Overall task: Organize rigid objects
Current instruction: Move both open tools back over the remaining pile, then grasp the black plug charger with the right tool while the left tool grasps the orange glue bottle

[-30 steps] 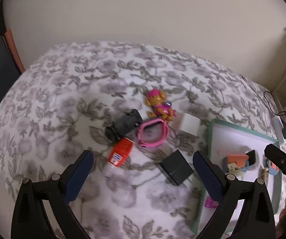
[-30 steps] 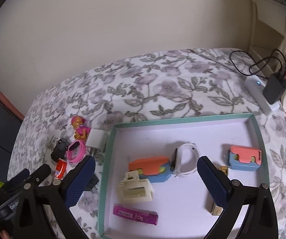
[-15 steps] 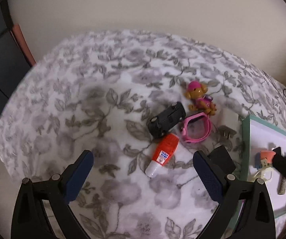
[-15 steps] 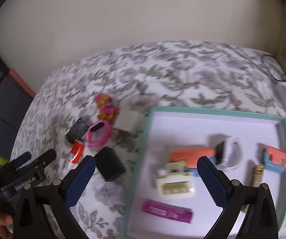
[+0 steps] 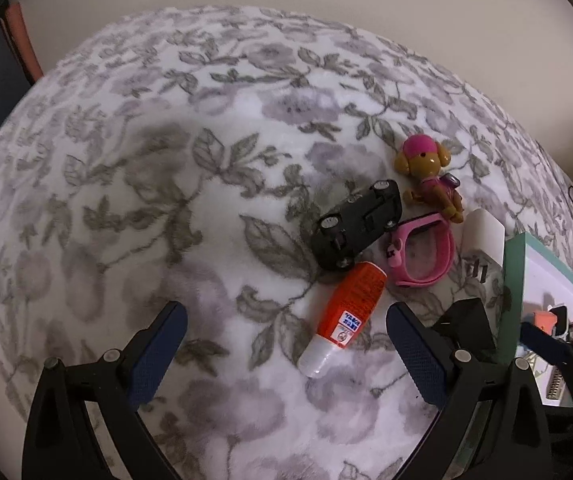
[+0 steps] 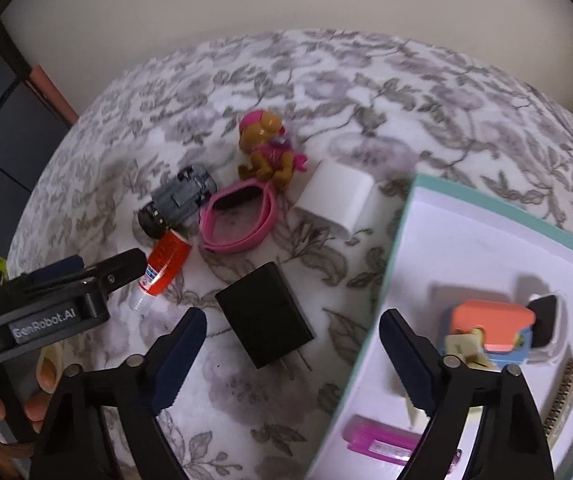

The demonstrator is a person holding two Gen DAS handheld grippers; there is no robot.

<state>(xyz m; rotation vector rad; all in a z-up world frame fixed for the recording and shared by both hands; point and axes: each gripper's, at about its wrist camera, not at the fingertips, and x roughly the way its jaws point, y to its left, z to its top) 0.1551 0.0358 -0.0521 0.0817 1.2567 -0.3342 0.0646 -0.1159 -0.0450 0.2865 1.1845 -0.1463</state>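
Observation:
Loose items lie on the floral blanket: an orange glue tube, an overturned black toy car, a pink watch band, a toy dog, a white charger and a black charger. My left gripper is open, just short of the glue tube. My right gripper is open, right over the black charger.
A teal-rimmed white tray at the right holds an orange-and-blue item, a cream block, a magenta bar and other small things. The left gripper's body shows at the left. A wall lies behind.
Both grippers have swung left and come down closer to the loose items. The glue tube now sits between the left fingers' line; the black charger is now in front of the right gripper.

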